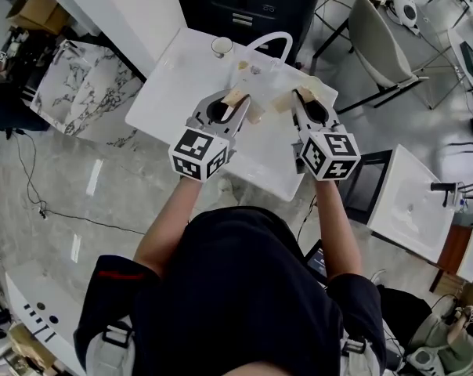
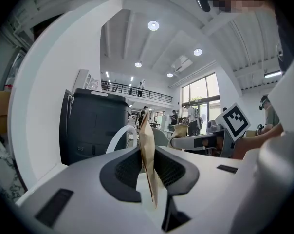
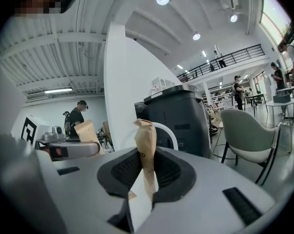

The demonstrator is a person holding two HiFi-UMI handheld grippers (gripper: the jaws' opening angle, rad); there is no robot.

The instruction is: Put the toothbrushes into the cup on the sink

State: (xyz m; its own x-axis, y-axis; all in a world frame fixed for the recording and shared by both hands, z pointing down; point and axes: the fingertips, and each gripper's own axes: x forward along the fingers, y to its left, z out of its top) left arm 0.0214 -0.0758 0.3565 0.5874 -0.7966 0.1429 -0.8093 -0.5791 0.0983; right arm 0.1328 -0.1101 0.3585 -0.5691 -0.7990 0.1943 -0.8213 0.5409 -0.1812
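Both forearms extended forward, roughly parallel. Grippers side by side above the white sink [image 1: 162,96], pointing near level toward its far edge and well apart.

Left gripper [image 2: 146,167]: jaws narrow, dark ribbed pads clamped on a flat brown paper toothbrush packet [image 2: 147,147]. The packet stands upright and edge-on, its creased top above the pads.

Right gripper [image 3: 146,172]: jaws narrow, pads pressed on a second toothbrush packet [image 3: 146,145], also upright, with a crumpled folded top and faint print on the side.

Gripper shells are smooth grey-white plastic. A black-and-white marker cube [image 1: 199,153] sits behind the left jaws.

Cup [image 1: 222,47]: small, round and pale, on the sink's far left rim. It stands beside the white arched faucet [image 1: 269,39], ahead of both grippers.
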